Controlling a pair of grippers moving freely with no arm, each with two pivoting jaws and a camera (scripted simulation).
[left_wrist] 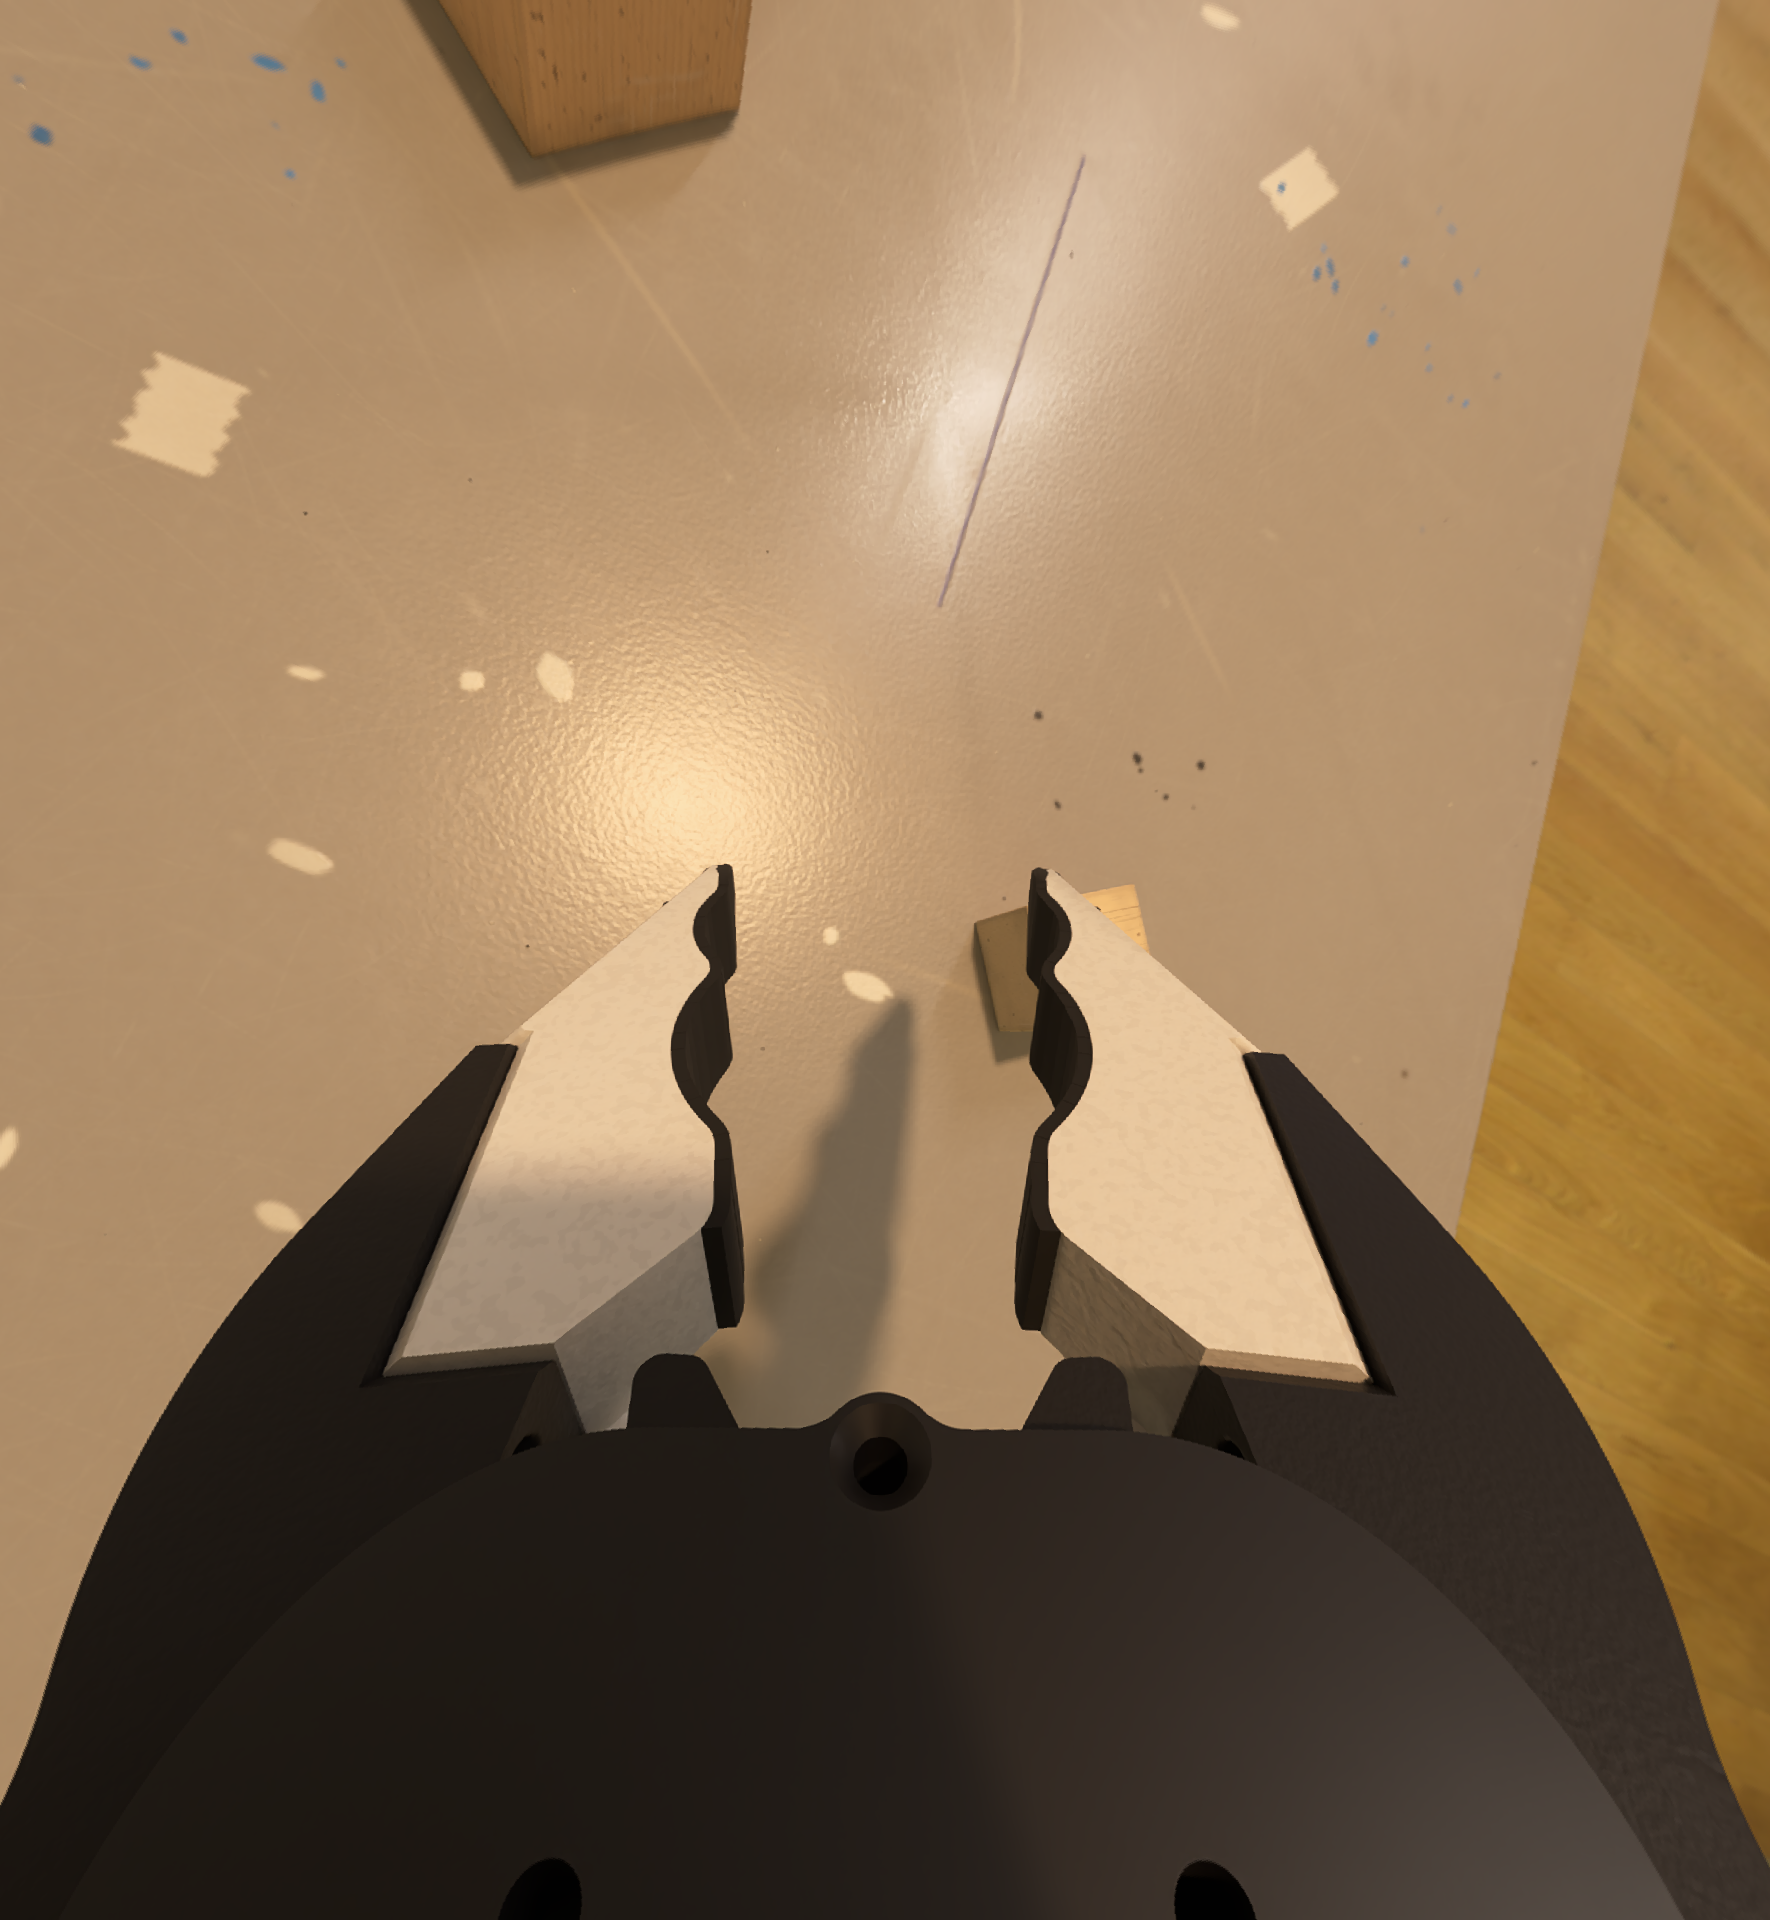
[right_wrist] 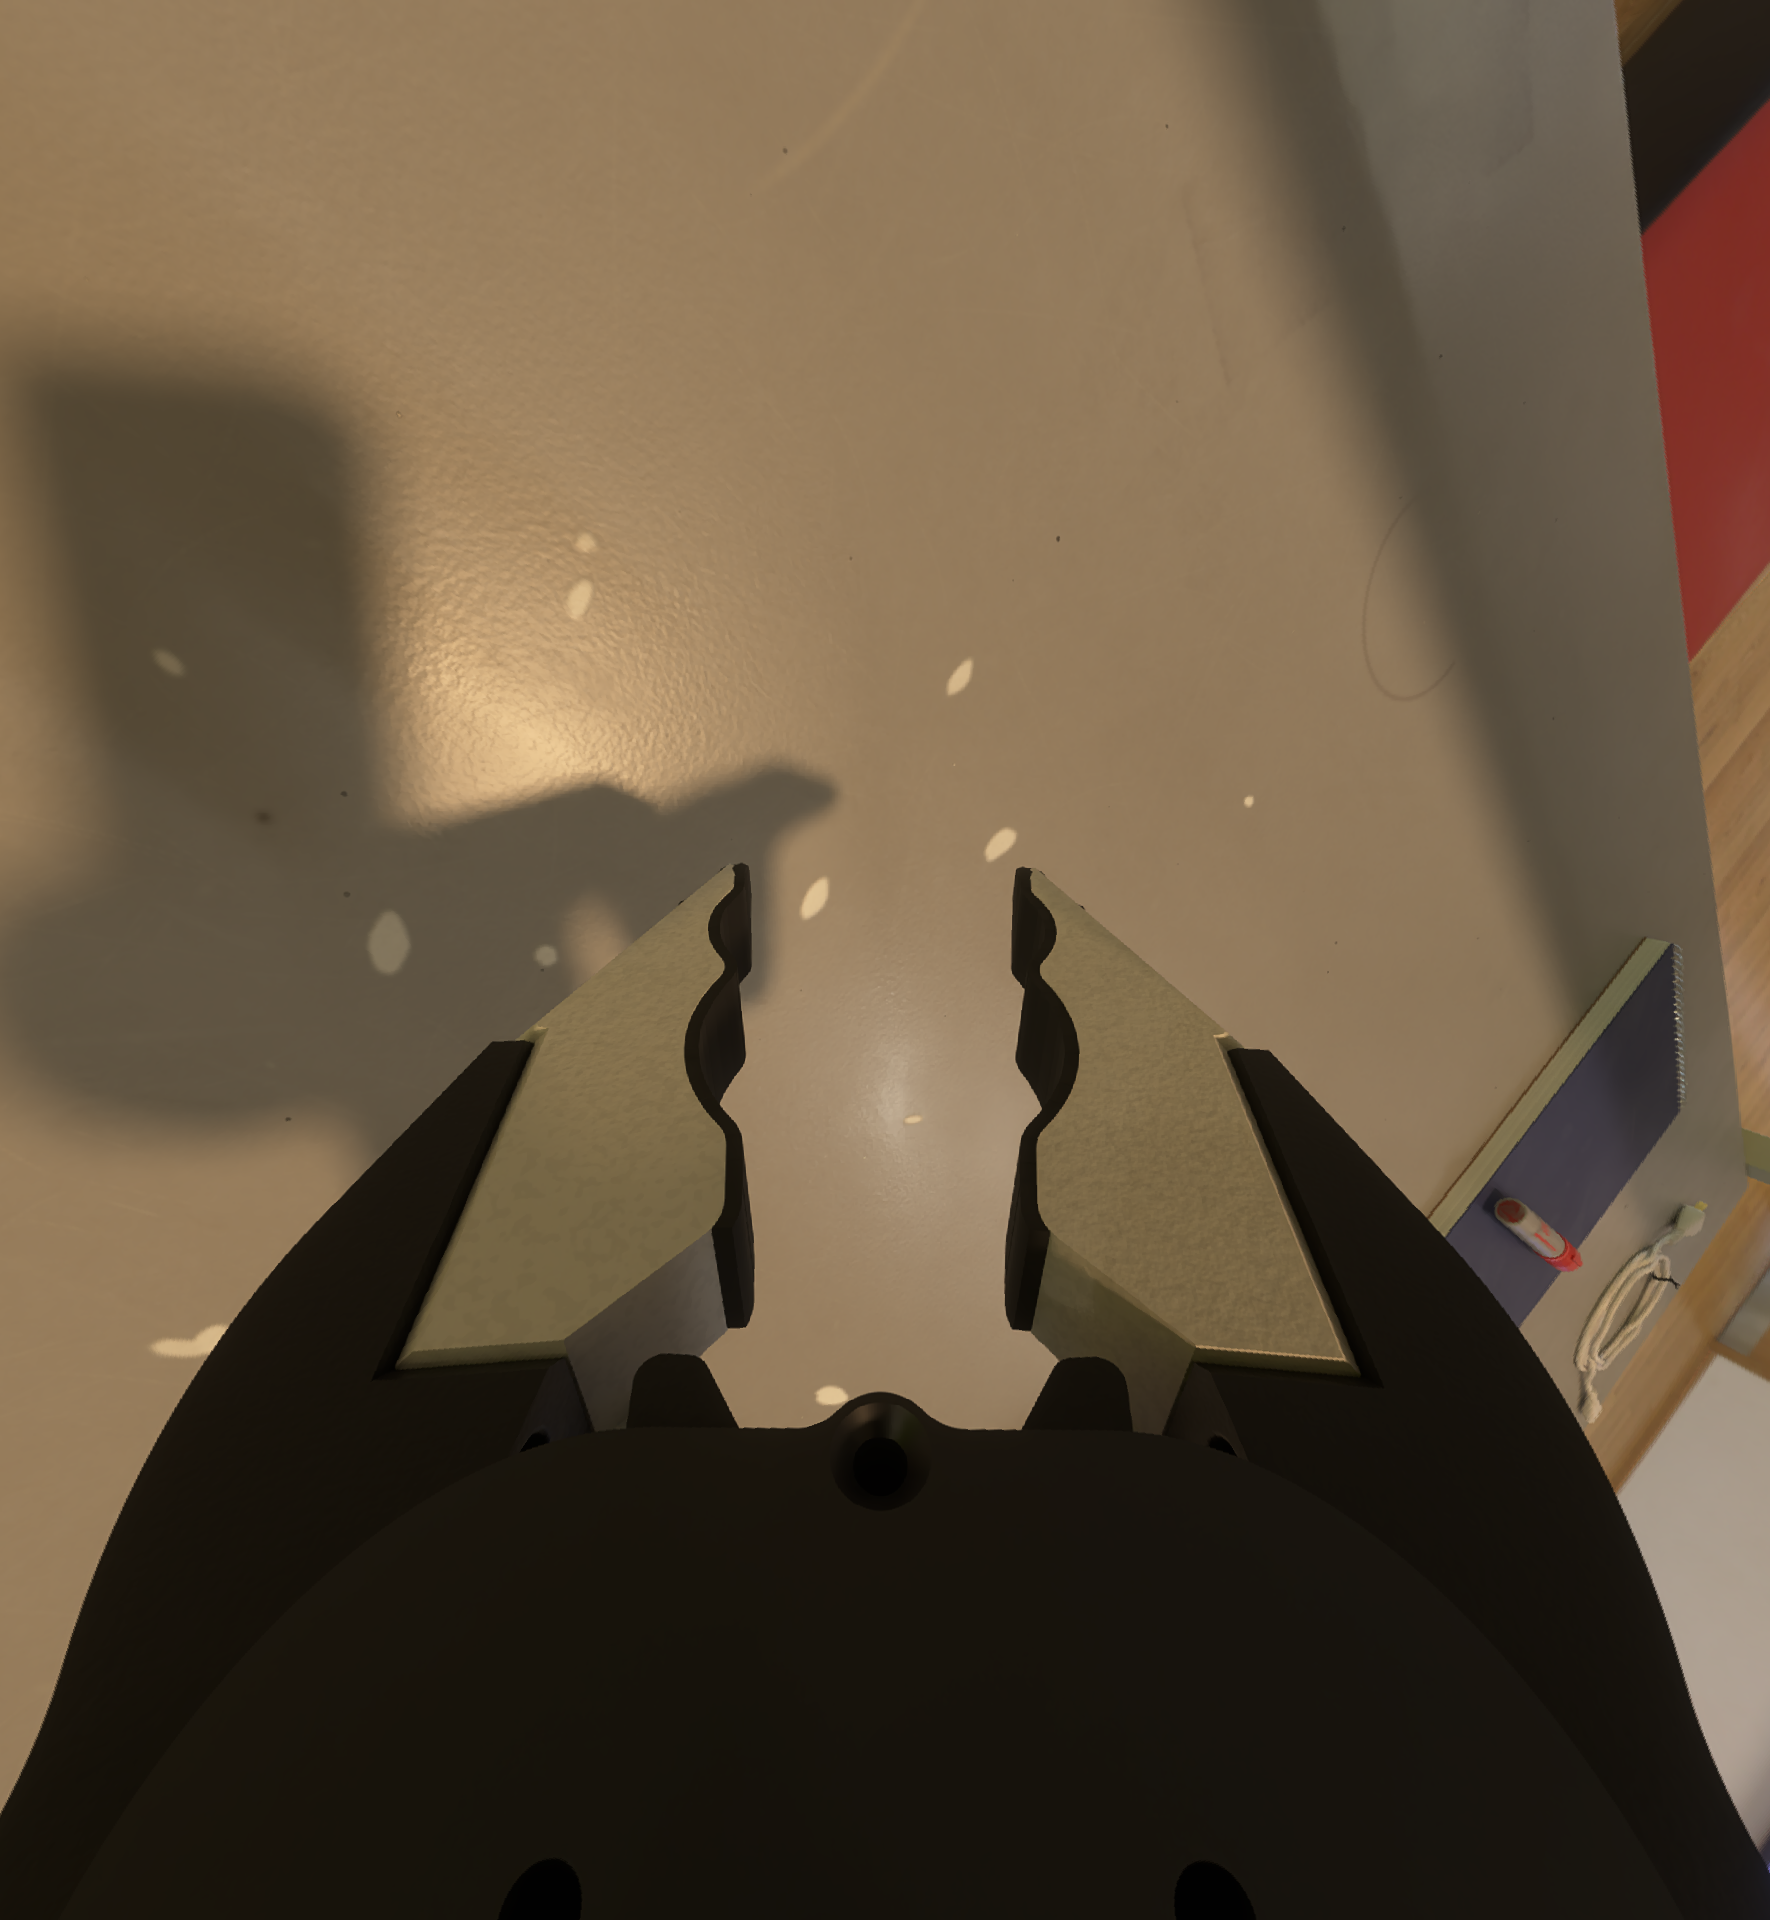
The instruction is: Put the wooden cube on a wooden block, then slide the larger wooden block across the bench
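Observation:
In the left wrist view a large wooden block [left_wrist: 611, 73] lies on the bench at the top edge, cut off by the frame. A small wooden cube [left_wrist: 1006, 971] sits on the bench just behind my left gripper's right finger, which hides most of it. My left gripper [left_wrist: 881, 883] is open and empty above the bench, with the cube to the right of its gap. My right gripper [right_wrist: 879, 883] is open and empty above bare bench; no block or cube shows in the right wrist view.
The beige bench [left_wrist: 445, 520] has paint flecks and tape patches. Its right edge [left_wrist: 1587, 727] drops to a wooden floor. In the right wrist view a dark notebook [right_wrist: 1577, 1132] with a red-and-white USB stick [right_wrist: 1535, 1242] and a coiled white cable [right_wrist: 1629, 1314] lie at the bench's right edge.

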